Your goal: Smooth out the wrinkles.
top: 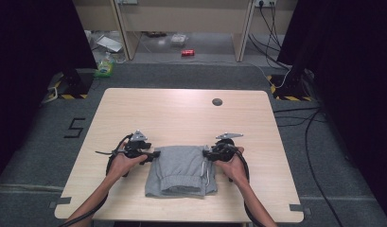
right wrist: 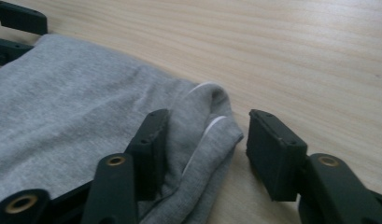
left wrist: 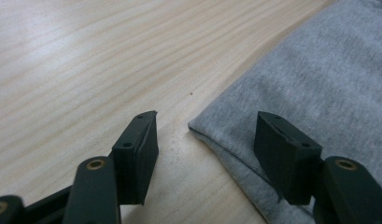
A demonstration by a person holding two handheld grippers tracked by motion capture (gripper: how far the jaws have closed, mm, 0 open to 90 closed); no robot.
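We have a folded grey garment (top: 181, 171) lying on the near middle of the bench (top: 181, 113), with a white drawstring showing along its right side.

At the left, our left tongs (top: 153, 154) sit low at the garment's far left corner. In the left gripper view that corner (left wrist: 200, 128) lies between the two jaws, one jaw over bare wood and the other over the cloth; the jaws stand part open and neither pad presses the fabric, so nothing is held there yet.

At the right, our right tongs (top: 206, 154) are at the far right corner. In the right gripper view the bunched edge with its drawstring (right wrist: 205, 133) sits between the jaws; the inner jaw rests against the cloth, the outer one stands clear of it with wood showing in the gap. So these tongs are part open too, with no grip made.

We judge the garment already folded at least once. What remains is to close on both corners and carry them over for the next fold.
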